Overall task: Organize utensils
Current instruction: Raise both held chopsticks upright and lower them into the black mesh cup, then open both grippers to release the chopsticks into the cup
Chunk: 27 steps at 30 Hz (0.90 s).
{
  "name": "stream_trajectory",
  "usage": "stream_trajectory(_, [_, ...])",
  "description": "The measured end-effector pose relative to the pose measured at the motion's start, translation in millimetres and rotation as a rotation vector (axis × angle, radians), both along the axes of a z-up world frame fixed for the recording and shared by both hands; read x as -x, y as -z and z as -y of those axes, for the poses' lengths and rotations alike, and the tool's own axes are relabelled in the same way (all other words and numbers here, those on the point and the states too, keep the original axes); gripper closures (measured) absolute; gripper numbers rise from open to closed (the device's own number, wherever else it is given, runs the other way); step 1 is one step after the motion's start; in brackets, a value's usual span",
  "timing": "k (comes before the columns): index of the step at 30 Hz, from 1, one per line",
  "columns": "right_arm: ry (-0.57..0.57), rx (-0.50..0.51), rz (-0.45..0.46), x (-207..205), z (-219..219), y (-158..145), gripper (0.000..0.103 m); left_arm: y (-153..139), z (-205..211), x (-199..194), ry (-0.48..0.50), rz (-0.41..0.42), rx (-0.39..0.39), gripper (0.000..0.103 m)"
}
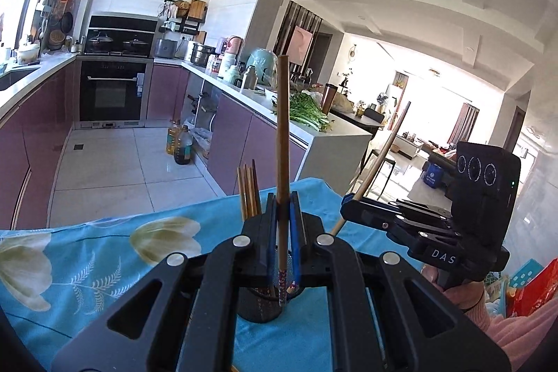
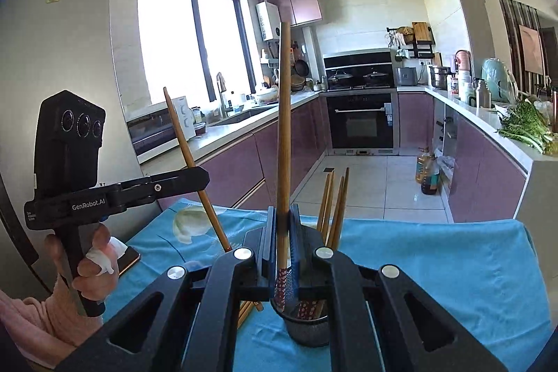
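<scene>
A dark round holder (image 2: 307,326) stands on the blue flowered cloth (image 2: 436,271) at the near edge of the table, just below both grippers. Several wooden chopsticks (image 2: 336,208) stand in it, tips up, their patterned ends down in the cup. Beside the holder on its left in the right wrist view, a few more chopsticks (image 2: 246,312) lie flat on the cloth, mostly hidden by the gripper frame.

The left gripper (image 1: 283,215) has its jaws pressed together on one chopstick (image 1: 282,135) — the stick rises nearly upright, tip high above the fingers, and its patterned lower end hangs down near the holder's mouth. Whether that end touches the holder cannot be told. The standing chopsticks (image 1: 248,194) show just to the left of these fingers.

The right gripper (image 2: 283,225) is likewise clamped on a second chopstick (image 2: 284,114), upright, its patterned end low near the holder rim. In the left wrist view this gripper (image 1: 348,199) appears at the right, its stick (image 1: 380,159) leaning to the right — a hand (image 1: 453,288) in a pink sleeve grips its handle. In the right wrist view the left gripper (image 2: 204,178) shows at the left, held by a hand (image 2: 92,264) with a wrapped finger.

Beyond the table lies a kitchen: purple cabinets (image 1: 237,142), an oven (image 2: 361,121), oil bottles (image 1: 179,143) on the tiled floor, and greens (image 1: 308,114) on the counter.
</scene>
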State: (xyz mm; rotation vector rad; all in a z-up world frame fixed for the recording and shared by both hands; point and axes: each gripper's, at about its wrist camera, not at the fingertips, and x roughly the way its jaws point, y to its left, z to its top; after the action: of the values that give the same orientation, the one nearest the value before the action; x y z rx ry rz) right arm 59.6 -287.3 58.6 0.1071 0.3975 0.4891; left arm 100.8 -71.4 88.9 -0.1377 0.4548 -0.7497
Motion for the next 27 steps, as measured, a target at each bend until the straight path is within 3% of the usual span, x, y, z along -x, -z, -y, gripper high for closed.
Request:
stream_trajectory(8, [0.030, 0.032, -0.039, -21.3, -2.0, 17.1, 0.097, 7.8, 26.2, -16.0, -0.026, 0.000, -0.096, 0.096])
stream_trajectory(18, [0.021, 0.083, -0.140, -39.4, -5.6, 41.5, 0.097, 45.9, 50.0, -26.7, 0.008, -0.078, -0.241, 0.096])
stream_trajectory(27, [0.010, 0.127, -0.242, -53.4, -10.2, 58.8, 0.097, 65.7, 53.9, -40.5, 0.041, -0.174, -0.295, 0.096])
